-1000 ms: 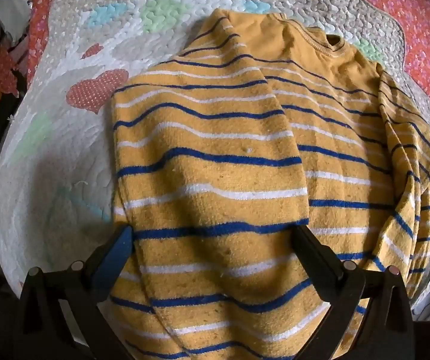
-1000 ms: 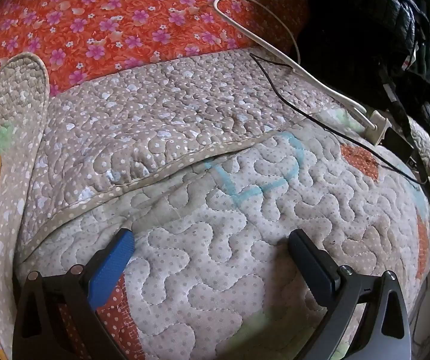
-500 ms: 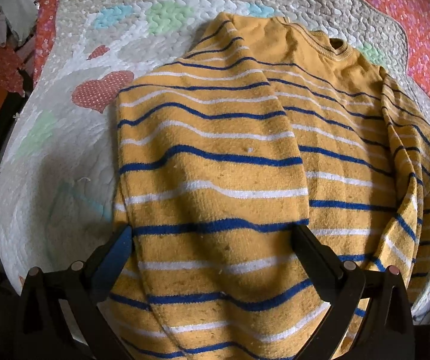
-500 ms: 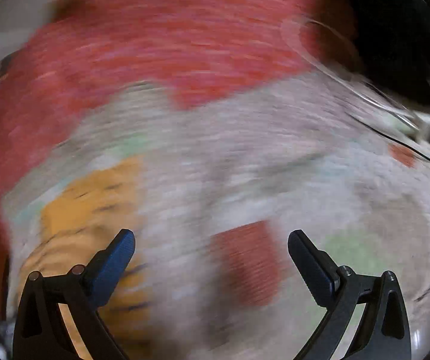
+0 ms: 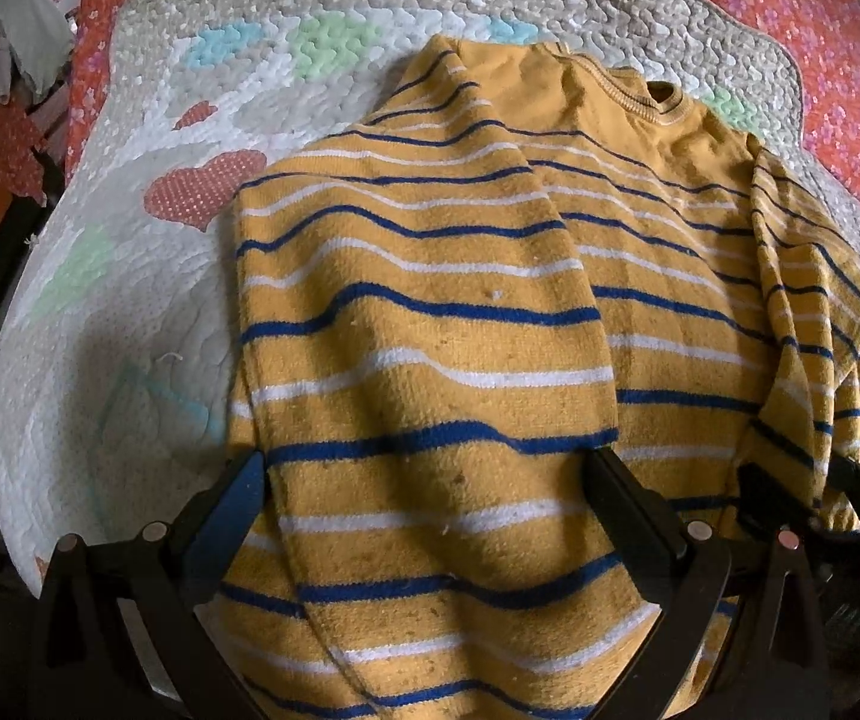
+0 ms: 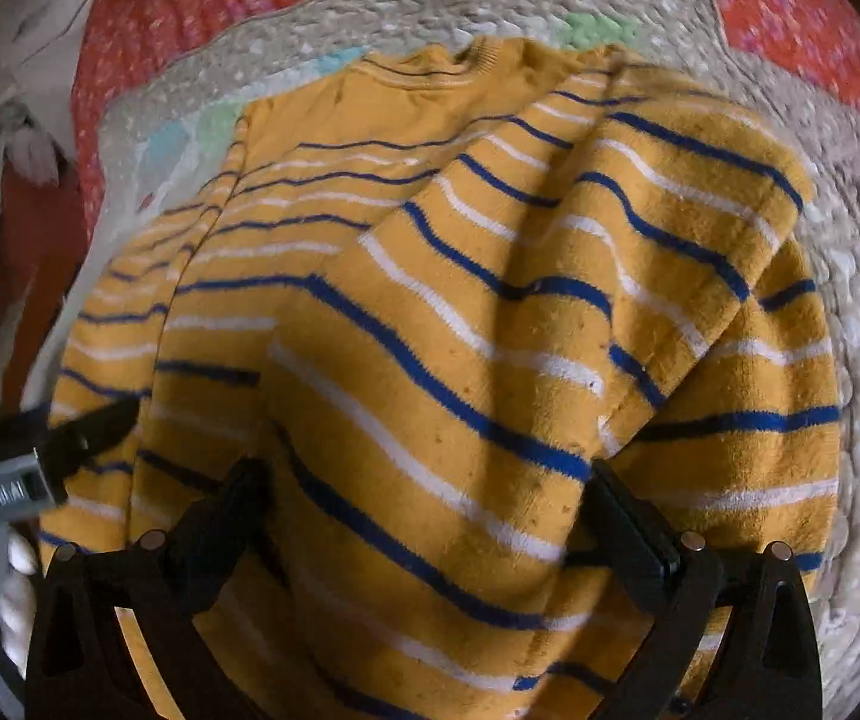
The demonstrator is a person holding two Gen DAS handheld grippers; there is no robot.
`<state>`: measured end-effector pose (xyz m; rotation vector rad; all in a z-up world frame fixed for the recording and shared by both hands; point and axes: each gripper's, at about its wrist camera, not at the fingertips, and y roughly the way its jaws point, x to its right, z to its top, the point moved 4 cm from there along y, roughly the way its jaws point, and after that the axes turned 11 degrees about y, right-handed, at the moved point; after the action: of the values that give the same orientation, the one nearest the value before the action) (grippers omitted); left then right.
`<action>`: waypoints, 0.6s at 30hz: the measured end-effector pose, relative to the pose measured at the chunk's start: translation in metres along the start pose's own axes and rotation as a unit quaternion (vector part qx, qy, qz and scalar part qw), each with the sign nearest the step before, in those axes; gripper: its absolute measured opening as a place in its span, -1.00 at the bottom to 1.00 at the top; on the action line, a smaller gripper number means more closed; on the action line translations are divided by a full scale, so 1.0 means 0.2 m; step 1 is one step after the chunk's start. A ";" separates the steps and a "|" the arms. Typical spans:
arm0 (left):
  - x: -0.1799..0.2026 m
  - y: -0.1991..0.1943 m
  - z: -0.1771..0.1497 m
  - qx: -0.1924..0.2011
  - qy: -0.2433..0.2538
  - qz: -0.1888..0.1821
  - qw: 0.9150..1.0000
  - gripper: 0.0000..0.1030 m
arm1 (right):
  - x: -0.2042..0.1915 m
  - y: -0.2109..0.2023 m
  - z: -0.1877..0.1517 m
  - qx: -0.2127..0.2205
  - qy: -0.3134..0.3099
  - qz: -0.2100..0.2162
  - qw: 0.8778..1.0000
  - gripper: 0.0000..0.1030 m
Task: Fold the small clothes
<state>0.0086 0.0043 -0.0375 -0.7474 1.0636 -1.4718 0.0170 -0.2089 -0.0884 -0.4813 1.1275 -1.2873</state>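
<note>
left wrist view: left gripper [image 5: 424,480] jaws apart over striped sweater [image 5: 430,312] on quilt [image 5: 130,276]; right gripper [image 6: 430,492] jaws apart too.

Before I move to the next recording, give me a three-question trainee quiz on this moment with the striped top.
1. True or false: both sleeves of the yellow striped top are folded in across its body.
2. Multiple choice: what does the top lie on? A) a bare wooden table B) a pale quilted mat over a red floral cover C) a plastic tray
3. Fill in: the jaws of the left gripper and of the right gripper stand ___, each poised over the near part of the top.

Key: 1 true; 2 B; 3 open
</note>
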 end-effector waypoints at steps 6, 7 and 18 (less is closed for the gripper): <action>0.01 0.00 0.00 0.024 0.005 0.009 1.000 1.00 | 0.02 -0.02 -0.01 -0.003 0.028 0.007 1.000 1.00; 0.01 0.00 0.00 0.026 0.005 0.011 1.000 1.00 | 0.01 -0.05 -0.03 -0.001 0.039 0.010 0.999 1.00; 0.01 0.01 0.01 0.019 -0.003 -0.013 1.000 1.00 | 0.02 -0.07 -0.05 0.012 0.065 0.018 0.998 1.00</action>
<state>0.0114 0.0027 -0.0381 -0.7401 1.0216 -1.5077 0.0004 -0.2135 -0.0822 -0.3619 1.2213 -1.3147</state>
